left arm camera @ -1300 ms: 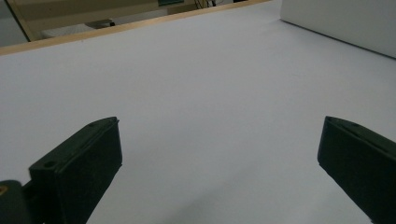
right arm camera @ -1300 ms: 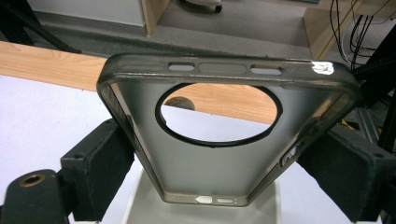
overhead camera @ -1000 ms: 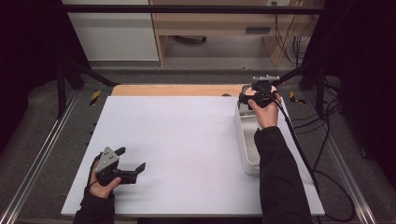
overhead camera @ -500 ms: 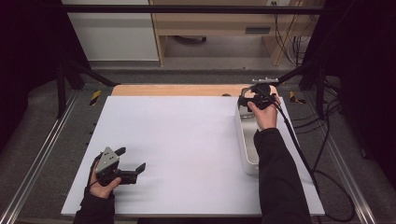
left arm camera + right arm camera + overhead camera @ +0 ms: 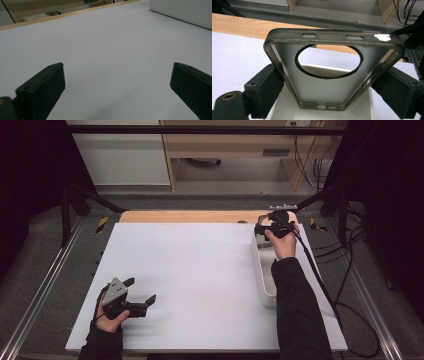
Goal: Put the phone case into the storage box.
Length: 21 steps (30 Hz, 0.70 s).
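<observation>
Over the far end of the white bin (image 5: pixel 263 270), at the right side of the desk (image 5: pixel 200 270), a translucent grey phone case (image 5: pixel 332 72) is held by the right tongs (image 5: pixel 329 92), whose jaws are pressed against its two long edges. The case is seen tilted, its round camera cut-out uppermost and its open face toward the camera. It appears to be held above the bin rather than resting in it. If the case is meant to be lifted clear, the grip is best kept even on both edges, since a soft case can bow or twist out when squeezed hard. It should be raised straight up until the bin's rim is cleared, and only then carried leftward over the bare sheet. At the near left, the left tongs (image 5: pixel 117 95) are held wide apart just above the desk, with nothing between them.
</observation>
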Each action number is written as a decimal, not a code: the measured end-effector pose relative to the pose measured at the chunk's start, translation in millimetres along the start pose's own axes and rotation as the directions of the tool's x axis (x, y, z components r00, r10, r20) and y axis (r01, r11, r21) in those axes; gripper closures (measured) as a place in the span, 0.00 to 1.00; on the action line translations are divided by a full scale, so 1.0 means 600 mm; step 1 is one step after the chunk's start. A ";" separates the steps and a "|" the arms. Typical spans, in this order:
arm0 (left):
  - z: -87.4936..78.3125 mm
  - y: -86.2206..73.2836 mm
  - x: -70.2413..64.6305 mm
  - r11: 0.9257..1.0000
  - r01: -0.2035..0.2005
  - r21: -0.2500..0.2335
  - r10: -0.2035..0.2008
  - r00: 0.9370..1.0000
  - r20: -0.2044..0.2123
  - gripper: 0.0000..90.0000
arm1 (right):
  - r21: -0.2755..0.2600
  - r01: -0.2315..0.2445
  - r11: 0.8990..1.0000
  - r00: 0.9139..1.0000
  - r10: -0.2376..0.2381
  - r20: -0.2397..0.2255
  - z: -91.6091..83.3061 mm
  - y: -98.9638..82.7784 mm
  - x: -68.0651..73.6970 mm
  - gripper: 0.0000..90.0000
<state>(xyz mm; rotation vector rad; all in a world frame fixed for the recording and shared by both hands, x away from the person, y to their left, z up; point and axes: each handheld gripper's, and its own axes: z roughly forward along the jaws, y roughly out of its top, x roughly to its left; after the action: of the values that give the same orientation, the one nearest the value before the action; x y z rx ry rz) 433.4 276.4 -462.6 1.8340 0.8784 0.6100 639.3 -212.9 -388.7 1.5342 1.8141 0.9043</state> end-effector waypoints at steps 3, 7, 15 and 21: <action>0.000 0.000 0.000 1.000 -0.001 0.000 0.001 1.000 0.001 0.00 | 0.001 -0.002 1.000 1.000 0.002 0.001 0.000 0.000 0.000 0.13; 0.000 0.000 0.000 1.000 -0.003 0.001 0.003 1.000 0.001 0.00 | 0.000 0.000 1.000 1.000 0.000 0.000 0.001 0.000 0.000 0.13; 0.000 0.000 0.000 1.000 -0.004 0.001 0.004 1.000 0.002 0.00 | -0.020 0.014 1.000 1.000 -0.014 -0.020 -0.001 0.002 -0.001 0.05; 0.000 0.000 -0.001 1.000 -0.006 0.001 0.006 1.000 0.004 0.00 | -0.059 0.034 0.998 0.999 -0.034 -0.003 -0.008 0.004 -0.002 0.02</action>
<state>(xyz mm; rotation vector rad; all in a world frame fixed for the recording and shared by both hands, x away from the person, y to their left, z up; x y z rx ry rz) 433.3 276.0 -462.7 1.8389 0.8704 0.6094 637.3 -214.6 -383.9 1.4620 1.7950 0.9364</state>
